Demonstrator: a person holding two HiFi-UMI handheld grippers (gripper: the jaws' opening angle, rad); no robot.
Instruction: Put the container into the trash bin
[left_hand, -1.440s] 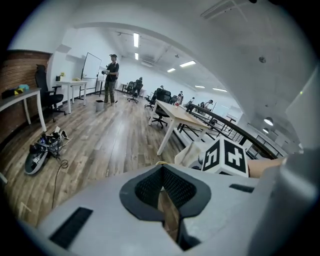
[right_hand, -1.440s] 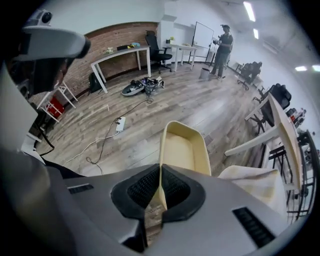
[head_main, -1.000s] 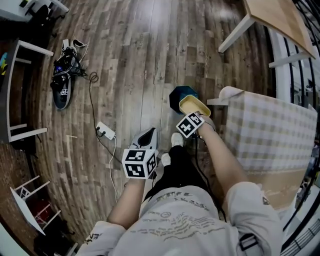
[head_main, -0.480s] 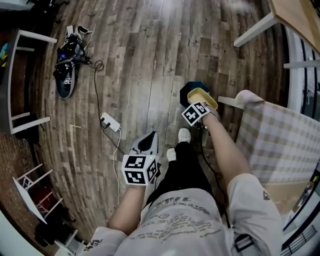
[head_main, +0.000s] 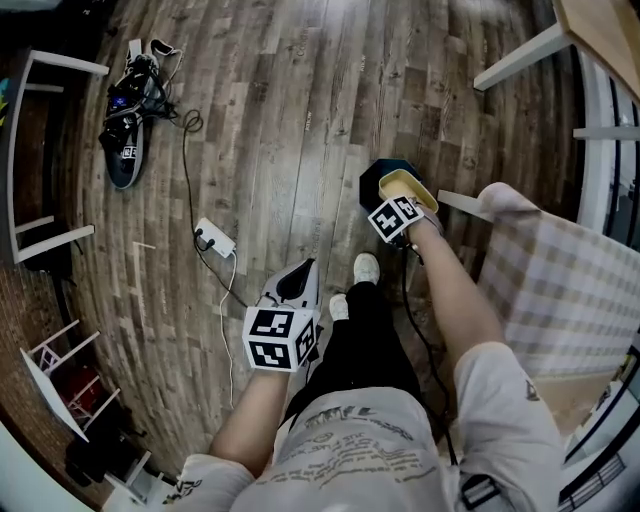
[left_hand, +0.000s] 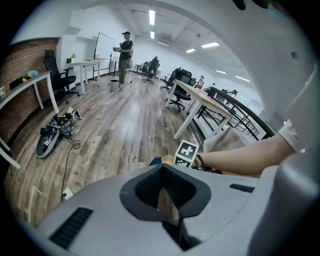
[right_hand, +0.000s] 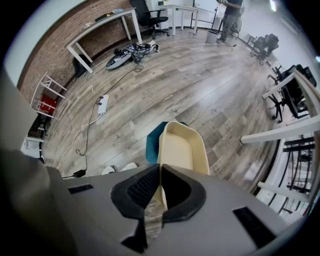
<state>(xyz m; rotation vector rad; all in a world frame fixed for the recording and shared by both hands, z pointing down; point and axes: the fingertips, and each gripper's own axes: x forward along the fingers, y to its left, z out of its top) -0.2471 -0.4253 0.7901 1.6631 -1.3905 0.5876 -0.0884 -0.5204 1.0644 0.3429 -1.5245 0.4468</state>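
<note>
A: Right gripper has the container, jaws nearly closed and pinching the thin wall at one short end.

B: Which way does it lie?

A: On end. In the right gripper view the cream container runs lengthwise straight away from the jaws, far end aimed down at the floor, open side turned to the right of that view.

B: And the trash bin?

A: The dark teal trash bin stands on the floor right under it, showing past the container's left edge. I can't tell whether the tip is inside the rim.

B: The other hand?

A: Left gripper hangs low beside the person's legs, well clear of the bin, jaws together and nothing between them.
</note>
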